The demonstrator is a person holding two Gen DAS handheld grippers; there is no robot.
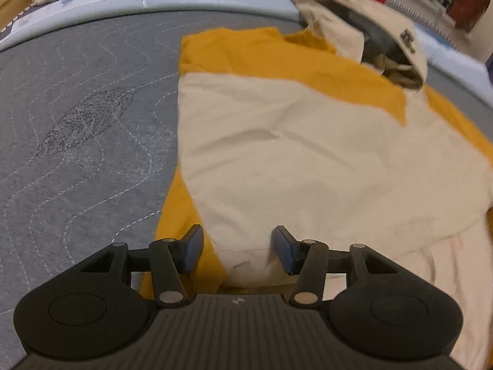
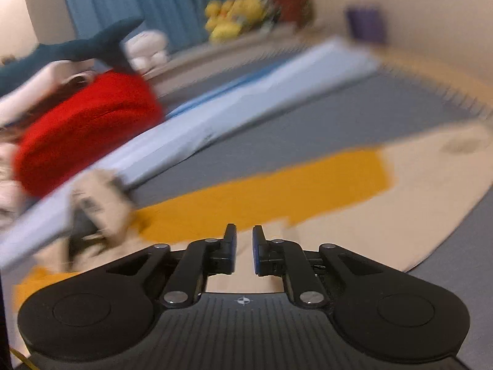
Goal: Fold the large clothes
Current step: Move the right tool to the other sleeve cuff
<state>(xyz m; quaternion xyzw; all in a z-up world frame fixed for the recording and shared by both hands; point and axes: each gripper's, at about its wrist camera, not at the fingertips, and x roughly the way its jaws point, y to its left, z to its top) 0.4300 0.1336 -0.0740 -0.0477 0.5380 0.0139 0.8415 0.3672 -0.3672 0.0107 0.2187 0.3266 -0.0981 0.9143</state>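
Garment: a cream and mustard hoodie (image 1: 308, 154) is laid flat on the grey quilted bed (image 1: 77, 123), filling the middle and right of the left wrist view.
Hood: the cream hood (image 1: 354, 27) is seen at the far end of the hoodie, near the pale blue edge of the bed (image 1: 123, 0).
Left gripper (image 1: 237, 248): it is pointed steeply down over the near end of the hoodie.
Left jaws: they are held well apart, and nothing is clamped. A mustard strip and the cream fabric beside it are seen in the gap, below the pads (image 1: 194, 249). Whether the pads touch the cloth cannot be told.
Right gripper (image 2: 245, 248): it is held above the cream part of the hoodie, with a mustard band (image 2: 277, 185) just beyond its tips. This view is blurred.
Right jaws: only a narrow gap is left between them, and no cloth is seen in it.
Beyond the bed: a red cushion (image 2: 86, 129), a dark blue plush shark (image 2: 92, 46) and yellow soft toys (image 2: 234, 15) are seen past the pale blue edge.
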